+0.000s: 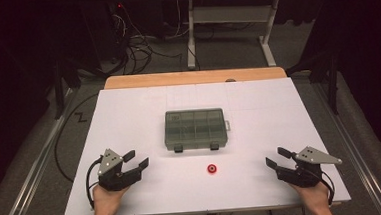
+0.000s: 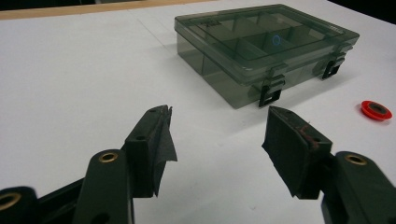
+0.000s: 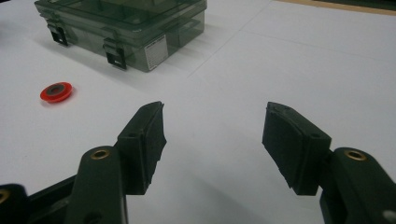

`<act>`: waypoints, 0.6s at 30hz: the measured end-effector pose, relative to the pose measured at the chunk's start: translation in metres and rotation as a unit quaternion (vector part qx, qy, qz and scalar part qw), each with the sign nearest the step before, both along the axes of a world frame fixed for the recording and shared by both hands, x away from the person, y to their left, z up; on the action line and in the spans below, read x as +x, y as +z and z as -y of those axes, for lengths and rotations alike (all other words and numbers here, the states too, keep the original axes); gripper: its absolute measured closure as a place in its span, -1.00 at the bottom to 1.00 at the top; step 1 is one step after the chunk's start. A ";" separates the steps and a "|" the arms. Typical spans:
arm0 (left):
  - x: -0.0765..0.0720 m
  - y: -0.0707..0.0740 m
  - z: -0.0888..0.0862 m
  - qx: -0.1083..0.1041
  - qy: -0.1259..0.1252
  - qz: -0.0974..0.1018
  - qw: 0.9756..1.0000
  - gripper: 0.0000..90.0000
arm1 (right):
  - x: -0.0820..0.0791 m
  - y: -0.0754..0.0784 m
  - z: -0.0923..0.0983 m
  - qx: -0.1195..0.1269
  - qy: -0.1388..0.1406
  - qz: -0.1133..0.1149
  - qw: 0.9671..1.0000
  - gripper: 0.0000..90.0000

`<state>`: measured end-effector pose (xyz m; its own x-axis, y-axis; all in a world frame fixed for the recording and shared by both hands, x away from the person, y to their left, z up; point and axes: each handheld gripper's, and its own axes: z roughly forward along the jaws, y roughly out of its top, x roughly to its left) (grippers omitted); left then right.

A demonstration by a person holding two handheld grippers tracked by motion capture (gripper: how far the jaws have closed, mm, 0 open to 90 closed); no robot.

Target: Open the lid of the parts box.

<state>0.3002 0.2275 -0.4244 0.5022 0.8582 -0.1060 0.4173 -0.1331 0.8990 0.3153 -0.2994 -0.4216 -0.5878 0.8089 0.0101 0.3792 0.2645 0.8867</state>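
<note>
The left gripper (image 1: 135,159) is resting near the table's front-left corner, its jaws standing wide apart and gripping nothing. The right gripper (image 1: 277,158) is mirroring it at the front right, jaws equally wide and empty. Both are angling inward toward the middle of the white table (image 1: 128,111). Between them, closer to the front edge and well apart from either set of pads, a small red ring (image 1: 212,169) is lying flat, its hole facing up. Just beyond it, a closed smoky-grey compartment box (image 1: 195,128) is sitting with its long axis running left to right, two latches (image 2: 271,88) facing the person.
</note>
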 end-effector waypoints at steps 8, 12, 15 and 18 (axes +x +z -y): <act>0.000 0.000 0.000 -0.002 -0.001 0.003 1.000 -0.09 | 0.000 0.001 -0.001 0.005 -0.002 0.002 1.000 -0.09; 0.001 0.000 0.001 -0.003 -0.004 0.004 1.000 -0.09 | 0.001 0.000 -0.002 0.005 -0.002 0.002 1.000 -0.09; 0.002 0.000 0.002 -0.003 -0.005 0.004 1.000 -0.09 | 0.000 0.000 -0.002 0.005 -0.002 0.004 1.000 -0.09; 0.002 0.000 0.003 -0.002 -0.007 0.002 1.000 -0.09 | -0.001 0.001 0.000 0.010 -0.004 0.007 1.000 -0.08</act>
